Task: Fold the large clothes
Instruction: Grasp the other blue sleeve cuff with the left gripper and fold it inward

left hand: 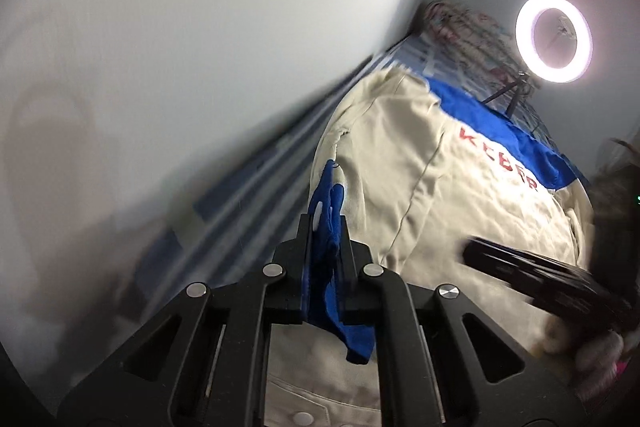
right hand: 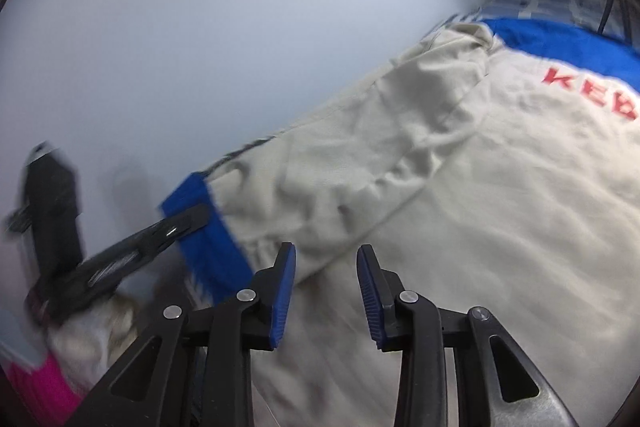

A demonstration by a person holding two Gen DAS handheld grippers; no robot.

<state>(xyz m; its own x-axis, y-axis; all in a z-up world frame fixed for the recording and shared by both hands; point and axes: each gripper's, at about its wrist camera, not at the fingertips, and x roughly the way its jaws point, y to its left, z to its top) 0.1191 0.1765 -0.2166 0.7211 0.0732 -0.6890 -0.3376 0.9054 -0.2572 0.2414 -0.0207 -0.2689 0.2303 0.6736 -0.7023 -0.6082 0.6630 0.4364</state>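
A cream jacket (left hand: 432, 187) with a blue band and red letters lies spread on a bed; it also shows in the right wrist view (right hand: 460, 195). My left gripper (left hand: 325, 227) is shut on the jacket's blue sleeve cuff (left hand: 326, 267) and holds it lifted above the cream cloth. In the right wrist view the left gripper (right hand: 192, 217) shows at the left, clamped on the blue cuff (right hand: 204, 227). My right gripper (right hand: 326, 259) is open and empty just above the sleeve and body of the jacket. It shows blurred at the right of the left wrist view (left hand: 472, 251).
A pale wall (left hand: 200, 47) runs along the bed's far side. A lit ring light (left hand: 554, 39) on a small tripod stands on the blue checked bedsheet (left hand: 448, 63) beyond the jacket, near a patterned pillow (left hand: 464, 23). The person's pink sleeve (right hand: 36, 383) shows at lower left.
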